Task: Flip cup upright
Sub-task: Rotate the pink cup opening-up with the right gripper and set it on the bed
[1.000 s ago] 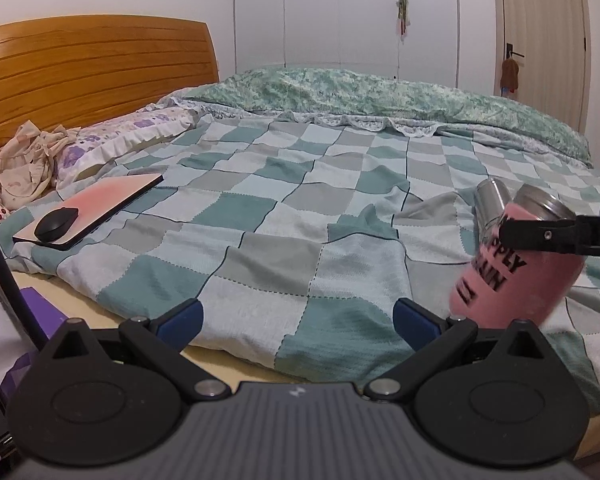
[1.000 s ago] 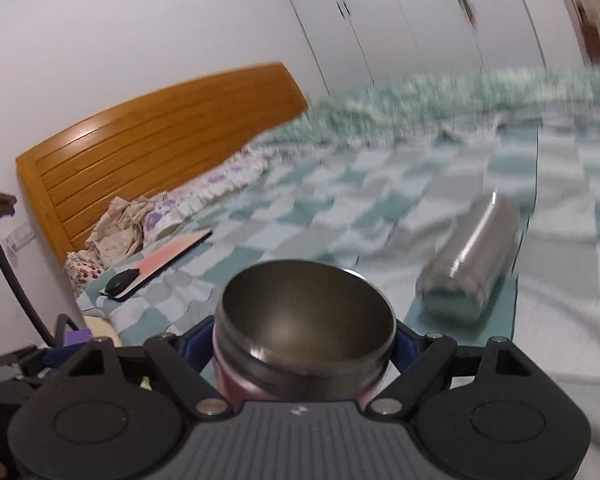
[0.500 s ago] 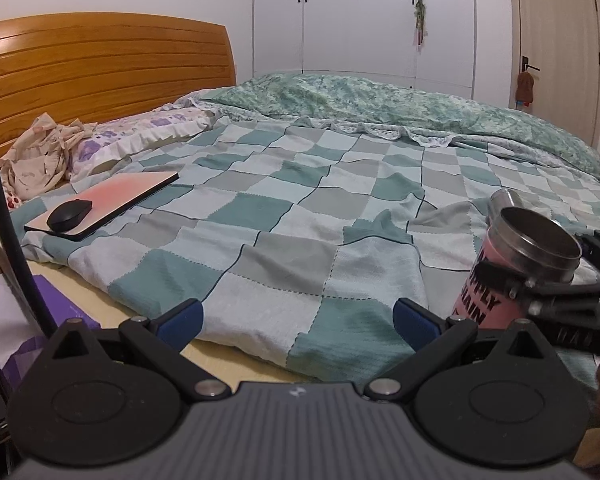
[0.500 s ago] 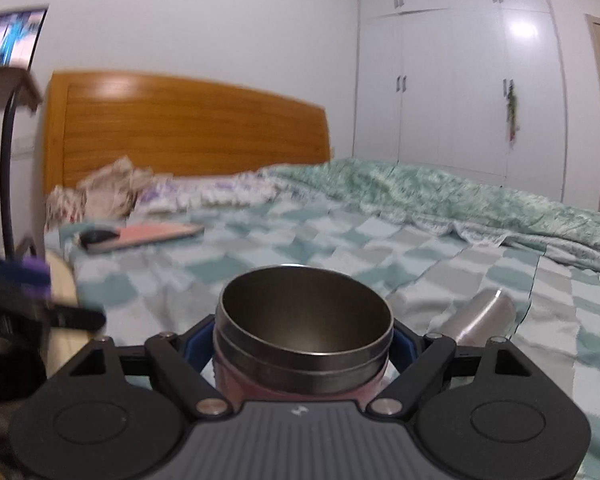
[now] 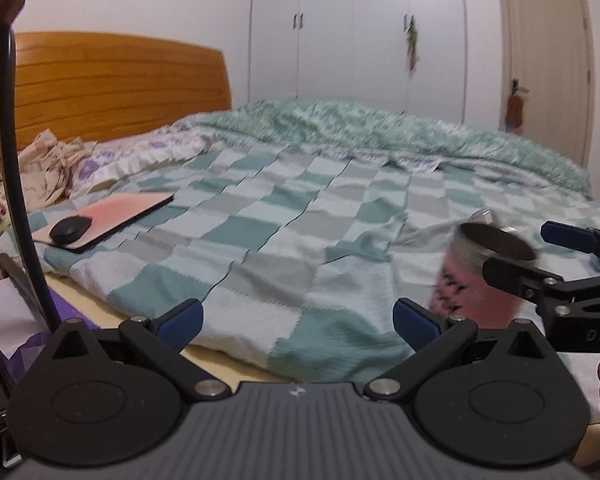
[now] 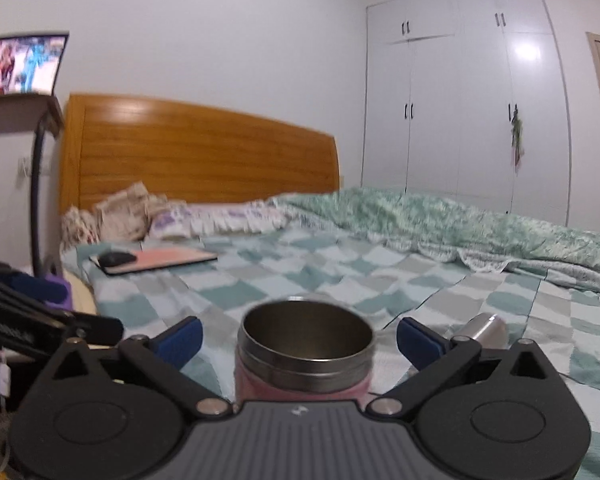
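Note:
A pink cup with a steel rim point(image 6: 305, 350) stands upright on the checked bedspread, mouth up. It sits between the fingers of my right gripper point(image 6: 300, 338), which is open with a gap on each side of the cup. In the left wrist view the cup point(image 5: 474, 280) shows at the right, with the right gripper point(image 5: 540, 256) around its rim. My left gripper point(image 5: 298, 320) is open and empty near the bed's front edge, left of the cup.
A steel bottle point(image 6: 482, 328) lies on its side just beyond the cup. A pink pad with a black mouse point(image 5: 70, 229) lies at the left of the bed. A wooden headboard point(image 5: 108, 80), a lamp pole point(image 5: 16, 160) and crumpled clothes point(image 5: 48, 164) stand at the left.
The right gripper turned the cup from tilted to upright, set it on the bedspread and opened its fingers off it. The left gripper stayed open and shifted slightly.

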